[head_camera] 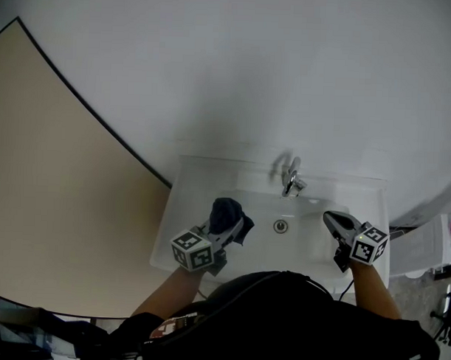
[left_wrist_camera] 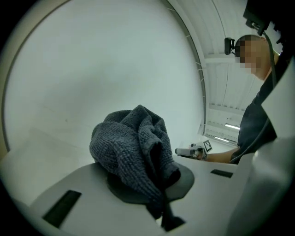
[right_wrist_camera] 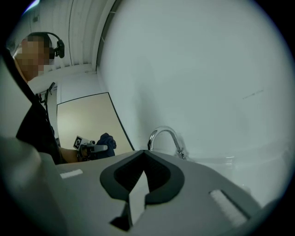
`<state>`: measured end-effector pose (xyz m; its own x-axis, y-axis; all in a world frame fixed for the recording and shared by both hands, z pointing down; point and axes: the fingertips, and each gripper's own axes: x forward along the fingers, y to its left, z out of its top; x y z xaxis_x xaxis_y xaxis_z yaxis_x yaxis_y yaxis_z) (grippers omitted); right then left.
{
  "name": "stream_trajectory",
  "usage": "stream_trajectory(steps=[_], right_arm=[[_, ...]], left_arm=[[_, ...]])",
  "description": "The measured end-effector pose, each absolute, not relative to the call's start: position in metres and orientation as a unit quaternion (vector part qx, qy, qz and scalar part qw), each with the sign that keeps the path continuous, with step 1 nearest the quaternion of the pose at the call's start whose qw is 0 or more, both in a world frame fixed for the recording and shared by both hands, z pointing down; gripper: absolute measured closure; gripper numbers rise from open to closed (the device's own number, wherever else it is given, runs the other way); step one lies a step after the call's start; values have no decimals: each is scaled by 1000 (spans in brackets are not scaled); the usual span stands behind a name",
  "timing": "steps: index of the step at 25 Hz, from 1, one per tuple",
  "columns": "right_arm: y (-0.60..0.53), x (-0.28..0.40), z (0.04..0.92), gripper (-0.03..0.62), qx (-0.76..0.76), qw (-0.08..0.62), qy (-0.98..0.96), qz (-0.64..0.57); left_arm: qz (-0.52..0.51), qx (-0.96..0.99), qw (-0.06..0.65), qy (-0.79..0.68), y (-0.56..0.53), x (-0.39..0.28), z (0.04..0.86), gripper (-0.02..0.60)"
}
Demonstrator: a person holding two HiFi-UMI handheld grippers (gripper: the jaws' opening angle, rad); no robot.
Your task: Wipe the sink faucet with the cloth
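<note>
The main risk is losing the cloth (left_wrist_camera: 133, 147). The left gripper (head_camera: 233, 226) has its jaws clamped on one fold low in the bundle, and most of the fabric stands loose above and ahead of the tips. Dragging that bunch along the spout could pull the pinched fold free and drop it into the sink (head_camera: 312, 241). A hanging tail could also catch on the faucet (head_camera: 290, 178) handle and tug it. If the fabric shifts to one side, the hard jaw tips could meet the chrome instead of the cloth, which would scrape rather than wipe. A further risk is the right gripper (head_camera: 332, 219). It is fully closed on nothing and sits at the right of the basin, close enough to bump the spout if both hands crowd in.

In the head view the faucet stands at the back edge of the sink, just right of centre. The cloth is below and to the left of it, over the left part of the basin and left of the drain (head_camera: 281, 226), clearly apart from the spout. That view is too steep to show whether the cloth hangs clear of the basin or brushes it; it probably hangs clear. In the right gripper view the spout curves just above the closed jaws, with a gap between.
</note>
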<state>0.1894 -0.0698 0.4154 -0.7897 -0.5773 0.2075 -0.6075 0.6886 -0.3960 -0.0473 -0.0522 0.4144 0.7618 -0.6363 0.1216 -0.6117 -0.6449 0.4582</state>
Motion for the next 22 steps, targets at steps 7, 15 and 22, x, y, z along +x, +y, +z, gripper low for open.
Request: stream_trajectory(steps=[7, 15, 22], right_arm=[[-59, 194, 423, 594, 344, 54, -909, 229], [-53, 218, 423, 595, 367, 47, -899, 233], [-58, 216, 418, 595, 362, 54, -903, 224]], left_arm=[[-27, 915, 250, -315, -48, -25, 406, 560], [-13, 921, 244, -304, -46, -17, 407, 560], [-10, 918, 247, -309, -49, -20, 407, 560]])
